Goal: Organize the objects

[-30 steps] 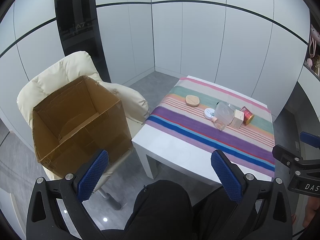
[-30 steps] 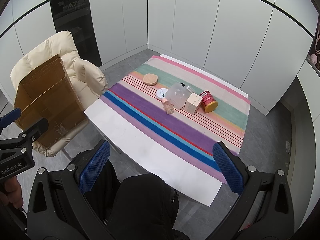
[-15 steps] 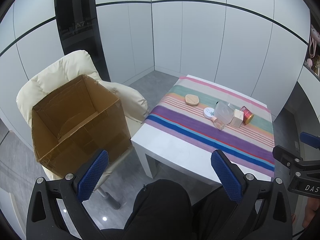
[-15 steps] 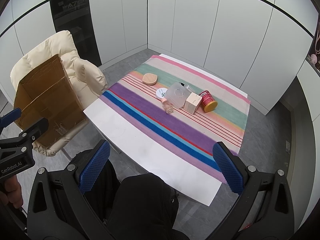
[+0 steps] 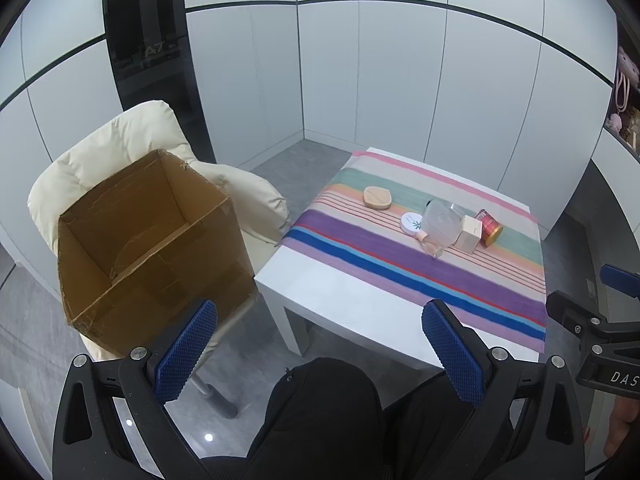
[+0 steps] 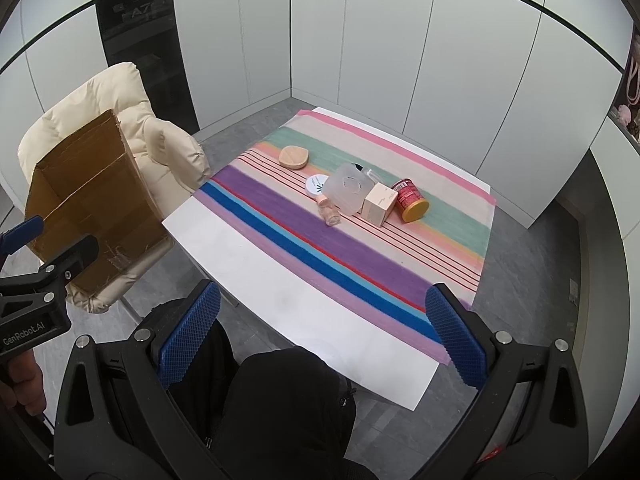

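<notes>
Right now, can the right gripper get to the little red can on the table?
Probably yes. The right gripper is open and holds nothing, and the red can lies on its side at the right end of the cluster, with bare striped cloth in front. Only the beige box touches its left side.

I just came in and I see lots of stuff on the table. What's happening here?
A person is sitting at a white table with a grabber tool in each hand. The left gripper and right gripper are both open and holding nothing. On the striped cloth sit a clear container, a red jar, a small box and a few other small things. An open cardboard box waits on the cream chair. Nothing is packed yet.
</notes>
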A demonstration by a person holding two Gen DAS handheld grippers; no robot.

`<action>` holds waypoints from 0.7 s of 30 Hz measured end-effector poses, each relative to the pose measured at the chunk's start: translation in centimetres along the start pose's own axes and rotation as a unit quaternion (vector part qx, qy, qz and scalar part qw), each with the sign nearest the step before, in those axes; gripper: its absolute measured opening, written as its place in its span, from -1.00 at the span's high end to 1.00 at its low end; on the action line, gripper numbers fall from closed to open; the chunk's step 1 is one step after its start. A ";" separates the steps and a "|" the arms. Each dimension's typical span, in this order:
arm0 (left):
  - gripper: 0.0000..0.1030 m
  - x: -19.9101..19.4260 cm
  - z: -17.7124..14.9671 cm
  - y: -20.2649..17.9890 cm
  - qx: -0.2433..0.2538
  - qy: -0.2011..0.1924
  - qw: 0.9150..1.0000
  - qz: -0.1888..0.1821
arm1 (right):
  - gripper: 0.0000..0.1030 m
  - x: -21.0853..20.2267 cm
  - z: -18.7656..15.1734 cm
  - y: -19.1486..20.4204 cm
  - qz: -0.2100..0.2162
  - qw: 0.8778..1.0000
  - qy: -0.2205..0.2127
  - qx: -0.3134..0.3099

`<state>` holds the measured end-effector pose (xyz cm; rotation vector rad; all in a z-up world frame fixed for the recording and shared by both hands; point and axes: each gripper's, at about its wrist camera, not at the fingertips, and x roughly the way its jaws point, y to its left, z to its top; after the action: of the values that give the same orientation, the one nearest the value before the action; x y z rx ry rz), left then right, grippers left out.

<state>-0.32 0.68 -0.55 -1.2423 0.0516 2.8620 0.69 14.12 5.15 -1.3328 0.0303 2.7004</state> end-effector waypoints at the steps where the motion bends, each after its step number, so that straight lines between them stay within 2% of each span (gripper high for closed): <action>1: -1.00 0.0 0.0 -0.1 0.001 0.001 1.000 -0.001 | -1.00 0.0 0.0 -0.1 0.000 1.000 0.000 0.001; 7: -1.00 0.3 0.1 -0.8 0.007 0.005 1.000 -0.006 | -1.00 -0.1 -0.1 -0.8 -0.006 1.000 0.000 0.008; 11: -1.00 0.5 0.2 -1.4 0.012 0.009 1.000 -0.009 | -1.00 0.0 -0.3 -1.6 -0.028 0.999 0.000 0.021; 21: -1.00 1.6 0.6 -3.2 0.021 0.023 0.999 -0.024 | -1.00 0.0 -1.1 -4.2 -0.034 0.998 0.007 0.051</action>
<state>-1.76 3.89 -1.39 -1.2840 0.0793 2.7765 2.05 18.17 4.68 -1.3007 0.1200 2.5964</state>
